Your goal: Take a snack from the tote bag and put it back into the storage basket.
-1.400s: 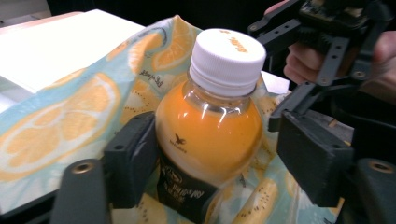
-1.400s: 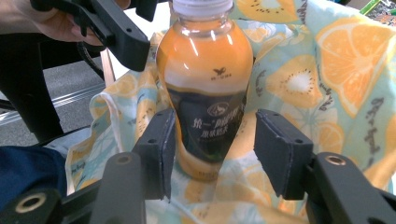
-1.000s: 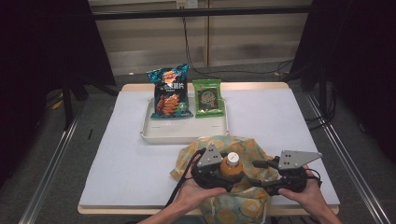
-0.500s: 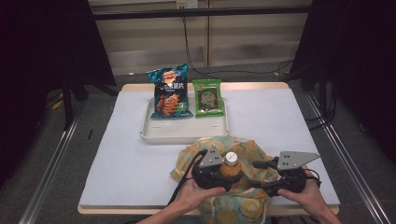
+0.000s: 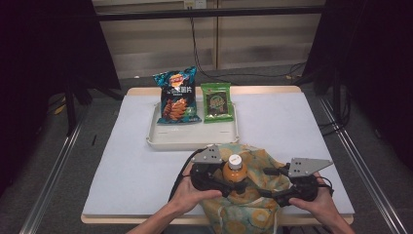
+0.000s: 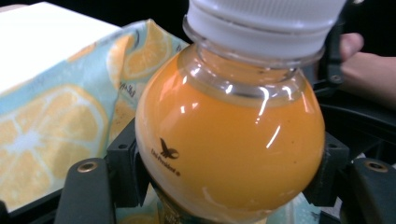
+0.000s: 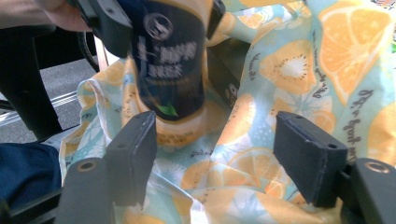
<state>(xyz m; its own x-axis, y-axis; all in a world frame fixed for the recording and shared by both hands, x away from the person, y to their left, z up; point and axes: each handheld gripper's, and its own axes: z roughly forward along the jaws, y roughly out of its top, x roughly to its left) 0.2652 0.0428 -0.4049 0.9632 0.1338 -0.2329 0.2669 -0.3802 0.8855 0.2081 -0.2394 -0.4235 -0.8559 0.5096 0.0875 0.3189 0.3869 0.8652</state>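
A: In the high view, where is the bottle?

B: The orange juice bottle stands upright with its white cap on top, in the mouth of the fruit-print cloth bag at the near edge of the worktop. It sits between the jaws of the left gripper, which the left hand holds. The right gripper is just beside the bottle on the other side, over the bag, in the right hand. Well beyond both pairs of jaws is a white tray with a blue chip bag and a green snack packet.

A: And the left gripper view?

B: The bottle fills the gap between the two black jaws. Both pads press on its round shoulder, one on each side, so the left jaws are gripping the bottle. They have just been closing on it. The cap is above the jaws, and the bag lies to the left of them.

A: The right gripper view?

B: The right jaws stand apart with only the bag cloth between them, and the pads press on nothing. They have just been opening. The bottle's dark label is beyond the left-hand jaw, and its lower part goes down into the bag. The other gripper's jaws hold it higher up.
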